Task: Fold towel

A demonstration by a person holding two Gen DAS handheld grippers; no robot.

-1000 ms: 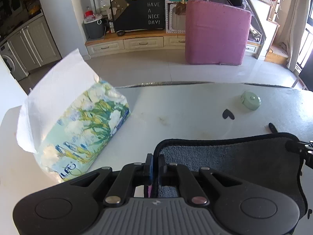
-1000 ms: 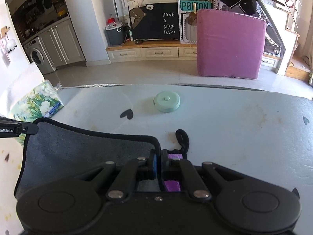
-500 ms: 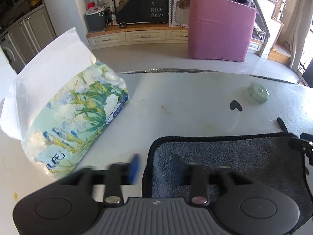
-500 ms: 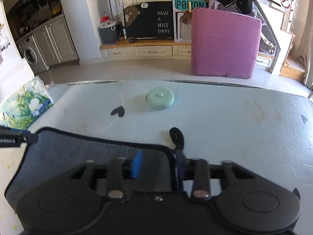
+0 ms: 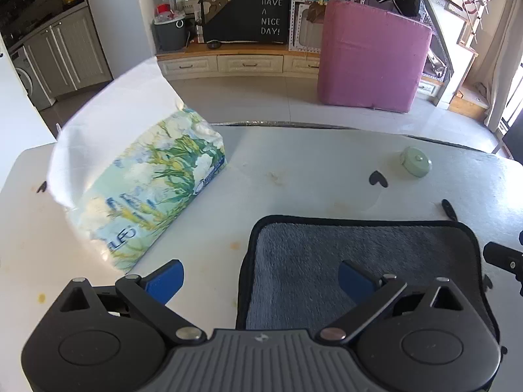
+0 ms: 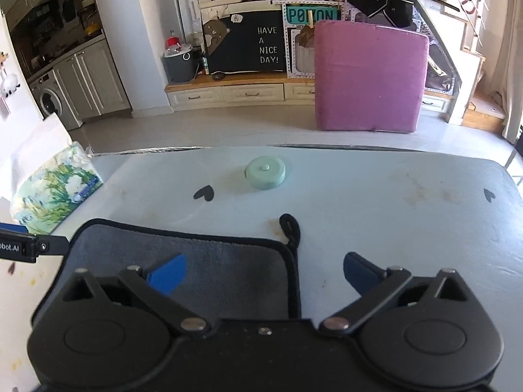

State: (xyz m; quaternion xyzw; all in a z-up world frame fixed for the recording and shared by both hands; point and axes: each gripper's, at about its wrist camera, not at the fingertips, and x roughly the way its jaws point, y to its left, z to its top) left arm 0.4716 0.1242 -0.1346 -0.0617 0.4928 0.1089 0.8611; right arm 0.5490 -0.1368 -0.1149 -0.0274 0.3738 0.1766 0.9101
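Two grippers hang low over a pale table (image 5: 310, 170), each with its blue-tipped fingers spread wide and nothing between them. The left gripper (image 5: 258, 277) straddles the left edge of the grey towel (image 5: 359, 254), one finger over bare tabletop and the other over the cloth. The right gripper (image 6: 264, 271) straddles the towel's right edge in the same way. The towel (image 6: 209, 261) lies flat near the front of the table, dark-bound along its border, with a small black hanging loop (image 6: 290, 228) sticking out from its far right corner. To the left stands a flower-printed tissue pack (image 5: 157, 192), near the towel but apart from it, with white paper rising from its top. Beyond the towel sits a round mint-green case (image 6: 265, 173) with a black heart-shaped mark (image 6: 203, 193) just to its left. A pink cushion (image 6: 369, 75) stands upright on the floor behind the table.
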